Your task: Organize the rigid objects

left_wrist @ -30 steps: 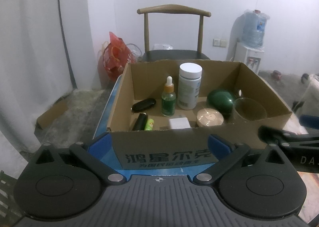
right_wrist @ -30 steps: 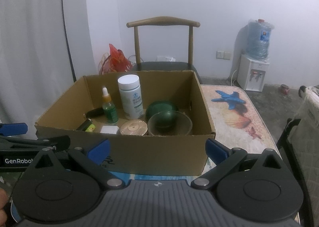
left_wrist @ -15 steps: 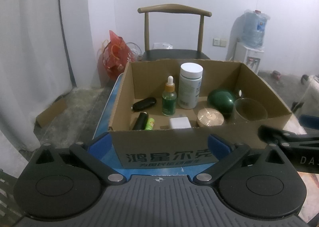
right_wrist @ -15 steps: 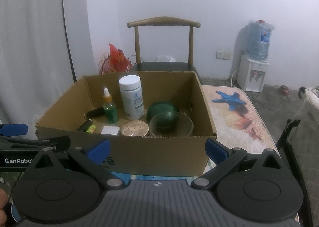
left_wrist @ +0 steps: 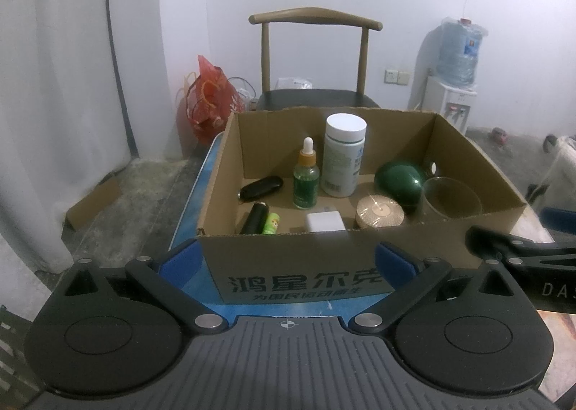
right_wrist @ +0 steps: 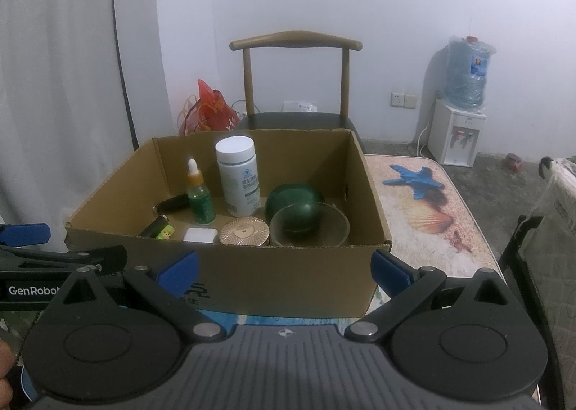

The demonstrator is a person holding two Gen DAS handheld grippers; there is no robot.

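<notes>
An open cardboard box (left_wrist: 360, 266) (right_wrist: 252, 276) stands on the table right in front of both grippers. Inside it stand a white bottle (left_wrist: 345, 154) (right_wrist: 239, 176) and a green dropper bottle (left_wrist: 306, 179) (right_wrist: 199, 194). Also inside are a dark green bowl (left_wrist: 397, 181) (right_wrist: 295, 201), a glass bowl (left_wrist: 451, 199) (right_wrist: 309, 226), a round gold lid (left_wrist: 379, 210) (right_wrist: 244, 230), a white block (left_wrist: 324, 221) (right_wrist: 199, 234), a black case (left_wrist: 261, 187), a black cylinder (left_wrist: 255, 217) and a small green tube (left_wrist: 271, 222). My left gripper (left_wrist: 286, 260) and right gripper (right_wrist: 284, 267) are open and empty, just short of the box's front wall.
A wooden chair (left_wrist: 316, 61) (right_wrist: 295, 86) stands behind the box. A red bag (left_wrist: 208, 100) and a white curtain (left_wrist: 72, 86) are at the left, a water dispenser (right_wrist: 457, 129) at the right. The seashell-patterned tablecloth (right_wrist: 432, 215) extends right of the box.
The box sits very slightly further right in the right wrist view. Both grippers stay open and nothing in the box has moved.
</notes>
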